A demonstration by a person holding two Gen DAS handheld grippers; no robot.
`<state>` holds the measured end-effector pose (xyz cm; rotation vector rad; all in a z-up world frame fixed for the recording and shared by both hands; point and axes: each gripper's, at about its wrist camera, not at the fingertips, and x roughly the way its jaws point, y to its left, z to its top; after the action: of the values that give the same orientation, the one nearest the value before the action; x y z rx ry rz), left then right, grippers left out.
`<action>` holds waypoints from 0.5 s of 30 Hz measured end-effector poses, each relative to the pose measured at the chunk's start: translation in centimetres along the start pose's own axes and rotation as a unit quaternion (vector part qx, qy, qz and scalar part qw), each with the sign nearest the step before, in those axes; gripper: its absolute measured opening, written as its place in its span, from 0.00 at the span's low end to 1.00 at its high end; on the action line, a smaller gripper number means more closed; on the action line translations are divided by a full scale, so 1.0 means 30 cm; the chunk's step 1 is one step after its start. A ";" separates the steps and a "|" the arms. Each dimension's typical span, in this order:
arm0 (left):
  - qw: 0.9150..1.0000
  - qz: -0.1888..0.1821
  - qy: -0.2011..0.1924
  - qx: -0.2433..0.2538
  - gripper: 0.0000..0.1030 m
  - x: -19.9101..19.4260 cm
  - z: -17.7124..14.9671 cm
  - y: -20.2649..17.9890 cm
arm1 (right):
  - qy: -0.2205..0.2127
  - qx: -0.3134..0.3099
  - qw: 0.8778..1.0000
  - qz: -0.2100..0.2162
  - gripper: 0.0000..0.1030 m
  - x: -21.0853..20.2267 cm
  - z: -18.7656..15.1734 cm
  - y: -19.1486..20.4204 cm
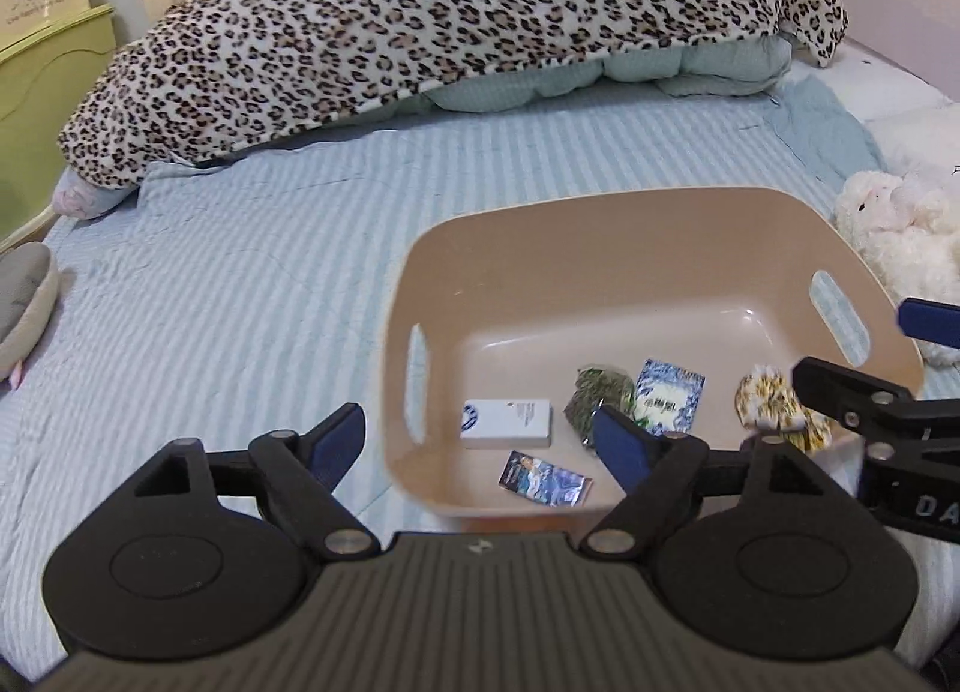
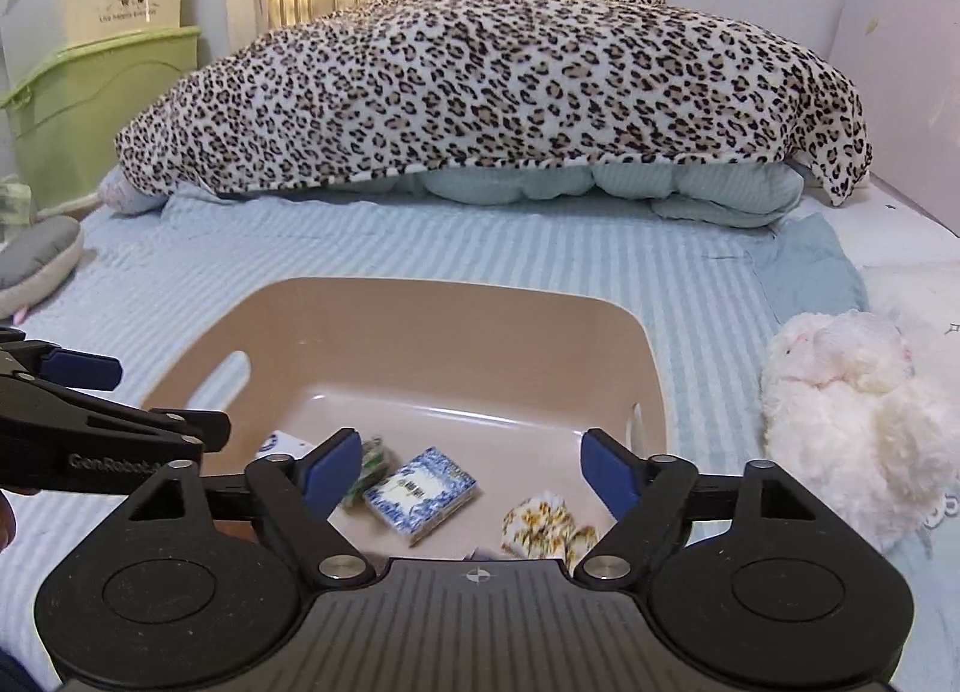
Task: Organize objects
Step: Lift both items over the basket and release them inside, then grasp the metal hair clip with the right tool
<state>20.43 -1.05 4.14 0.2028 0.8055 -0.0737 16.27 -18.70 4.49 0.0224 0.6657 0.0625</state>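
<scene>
A tan plastic basket sits on the striped bed. Inside lie a white box, a green packet, a blue-and-white patterned packet, a small blue foil sachet and a yellow floral cloth item. My left gripper is open and empty above the basket's near left rim. My right gripper is open and empty above the basket's near side, right over the floral item; it also shows in the left wrist view.
A leopard-print blanket covers a pale green quilt at the head of the bed. A white plush toy lies right of the basket. A grey cushion and green storage bins are at the left.
</scene>
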 end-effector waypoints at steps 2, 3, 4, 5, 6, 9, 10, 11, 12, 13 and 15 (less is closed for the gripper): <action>1.000 0.007 0.002 0.001 0.84 -0.028 -0.023 0.017 | -0.003 0.001 1.000 0.001 0.86 -0.034 -0.015 0.003; 1.000 0.009 0.003 0.001 0.84 -0.040 -0.037 0.027 | -0.002 0.001 1.000 0.001 0.86 -0.048 -0.024 0.007; 1.000 0.011 0.005 0.000 0.84 -0.051 -0.052 0.038 | 0.001 0.001 1.000 0.001 0.87 -0.059 -0.033 0.009; 1.000 0.012 0.008 -0.003 0.84 -0.060 -0.068 0.050 | 0.003 0.002 1.000 0.001 0.88 -0.068 -0.043 0.010; 1.000 0.012 0.010 -0.005 0.84 -0.068 -0.083 0.063 | 0.006 0.003 1.000 0.002 0.89 -0.074 -0.053 0.013; 1.000 0.013 0.017 -0.016 0.84 -0.084 -0.135 0.093 | 0.015 0.009 1.000 0.004 0.91 -0.092 -0.099 0.022; 0.999 0.016 0.021 -0.019 0.84 -0.083 -0.152 0.100 | 0.020 0.014 1.000 0.005 0.92 -0.094 -0.118 0.027; 0.999 0.020 0.024 -0.019 0.84 -0.081 -0.168 0.106 | 0.026 0.018 0.999 0.008 0.92 -0.093 -0.136 0.032; 0.999 0.023 0.027 -0.018 0.84 -0.077 -0.185 0.110 | 0.032 0.021 0.999 0.010 0.92 -0.091 -0.154 0.038; 0.999 0.026 0.032 -0.018 0.84 -0.072 -0.204 0.115 | 0.038 0.022 0.999 0.011 0.92 -0.089 -0.172 0.046; 0.999 0.030 0.042 -0.018 0.84 -0.058 -0.241 0.124 | 0.053 0.022 0.998 0.010 0.92 -0.073 -0.209 0.061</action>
<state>14.63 4.07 1.07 0.1970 0.8821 0.0067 10.57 -17.00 0.98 0.0687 0.7729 0.0687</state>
